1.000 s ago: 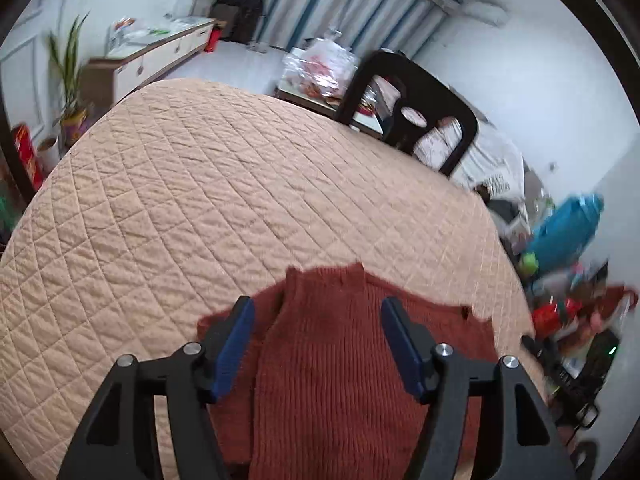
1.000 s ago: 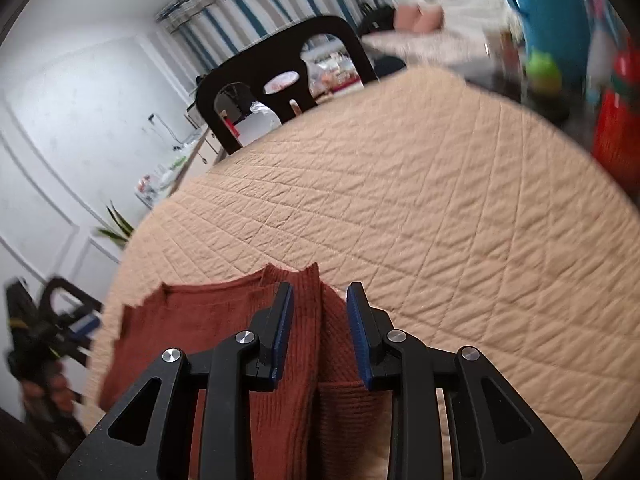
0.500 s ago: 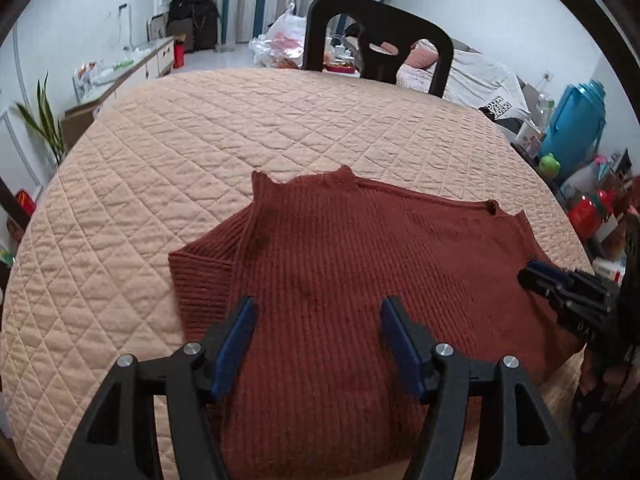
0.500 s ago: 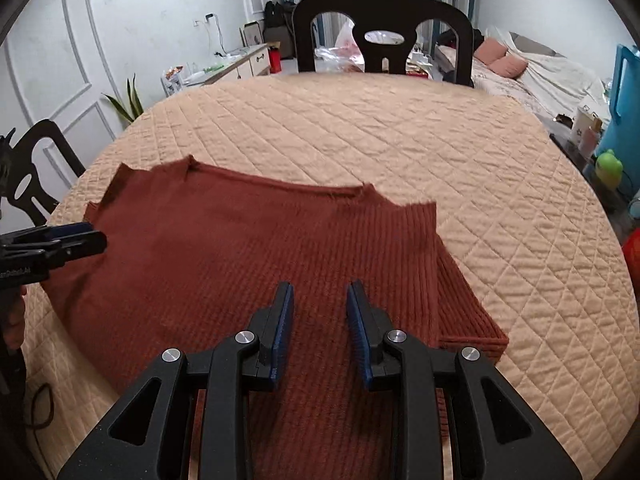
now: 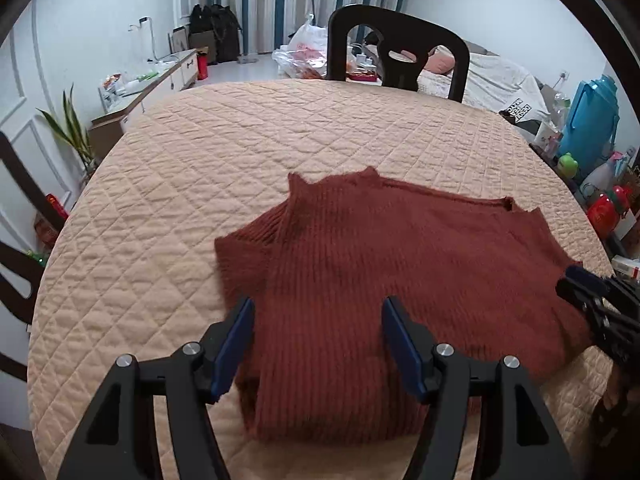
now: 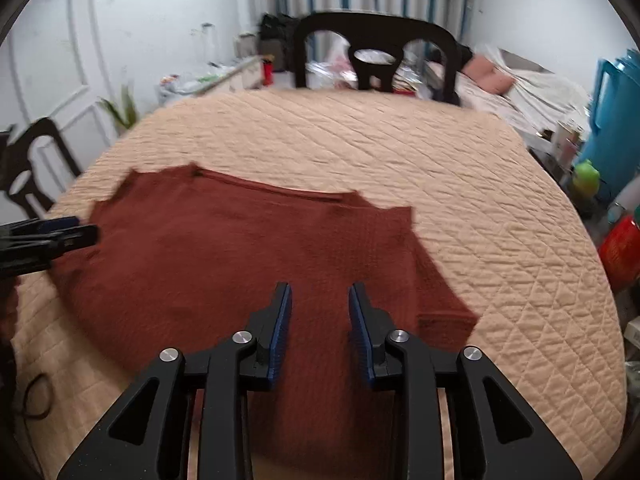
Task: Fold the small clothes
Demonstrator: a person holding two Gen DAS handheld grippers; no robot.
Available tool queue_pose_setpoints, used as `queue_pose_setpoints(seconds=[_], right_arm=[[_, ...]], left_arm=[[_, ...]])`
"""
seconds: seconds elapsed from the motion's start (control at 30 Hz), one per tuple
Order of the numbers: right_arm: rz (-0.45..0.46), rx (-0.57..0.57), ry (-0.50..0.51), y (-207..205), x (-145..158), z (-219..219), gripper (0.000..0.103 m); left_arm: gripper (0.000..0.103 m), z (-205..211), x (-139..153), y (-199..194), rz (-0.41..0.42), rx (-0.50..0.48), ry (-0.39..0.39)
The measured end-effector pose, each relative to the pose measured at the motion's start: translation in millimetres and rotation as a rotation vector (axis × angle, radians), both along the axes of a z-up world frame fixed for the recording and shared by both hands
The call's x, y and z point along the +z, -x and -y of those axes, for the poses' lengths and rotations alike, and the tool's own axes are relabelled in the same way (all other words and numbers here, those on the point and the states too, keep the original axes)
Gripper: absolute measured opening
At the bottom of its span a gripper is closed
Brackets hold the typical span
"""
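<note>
A rust-brown ribbed knit sweater (image 5: 400,264) (image 6: 224,264) lies flat on the round table's quilted peach cover (image 5: 280,136) (image 6: 400,152), with both sleeves folded in over its body. My left gripper (image 5: 318,320) hovers above the sweater's left part, jaws wide open and empty. My right gripper (image 6: 320,308) hangs over the sweater's right part; its jaws are opening and nothing is between them. Each gripper's tip shows at the edge of the other view: right gripper (image 5: 584,284), left gripper (image 6: 60,232).
A black chair (image 5: 396,56) (image 6: 376,52) stands at the table's far side, another chair (image 6: 28,168) at the left. A blue flask (image 5: 592,116), a red pot (image 5: 604,212) and bottles crowd the right. A low cabinet (image 5: 156,84) and plant (image 5: 72,128) stand left.
Both grippers have pulled back toward the near edge and rolled level, so the whole sweater shows. The right jaws have let go of the folded sleeve and stand wider.
</note>
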State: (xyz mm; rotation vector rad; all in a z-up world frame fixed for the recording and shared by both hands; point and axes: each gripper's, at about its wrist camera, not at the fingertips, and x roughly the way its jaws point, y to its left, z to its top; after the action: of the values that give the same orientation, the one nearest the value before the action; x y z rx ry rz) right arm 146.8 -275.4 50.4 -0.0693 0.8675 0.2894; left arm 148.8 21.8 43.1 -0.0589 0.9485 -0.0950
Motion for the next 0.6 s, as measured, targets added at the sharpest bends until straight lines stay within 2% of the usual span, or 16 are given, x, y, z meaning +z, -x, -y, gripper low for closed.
queue_pose_setpoints(seconds=[0.1,0.2,0.3,0.37,0.53,0.6], right_arm=[[-0.016,0.019,0.032,9,-8,-7,0.036],[-0.036,-0.006,0.076,12,-20,-7,0.037],[-0.013,-0.015,0.068,20,-11,-6,0.038],[0.017,-0.004,0.045,30,-2,-4,0.043],[-0.049,-0.019,0.067,34,-22,0,0.047],[-0.029,-0.029,0.059,38,-19,2,0.047]], left_arm=[[0.070,1,-3,10,-0.001,-0.001,-0.017],[0.071,4,-4,21,0.025,-0.005,-0.076],[0.071,5,1,32,0.052,-0.001,-0.102],[0.071,7,4,40,0.083,-0.020,-0.132],[0.072,11,4,53,0.096,-0.067,-0.121],[0.072,13,5,56,0.096,-0.075,-0.120]])
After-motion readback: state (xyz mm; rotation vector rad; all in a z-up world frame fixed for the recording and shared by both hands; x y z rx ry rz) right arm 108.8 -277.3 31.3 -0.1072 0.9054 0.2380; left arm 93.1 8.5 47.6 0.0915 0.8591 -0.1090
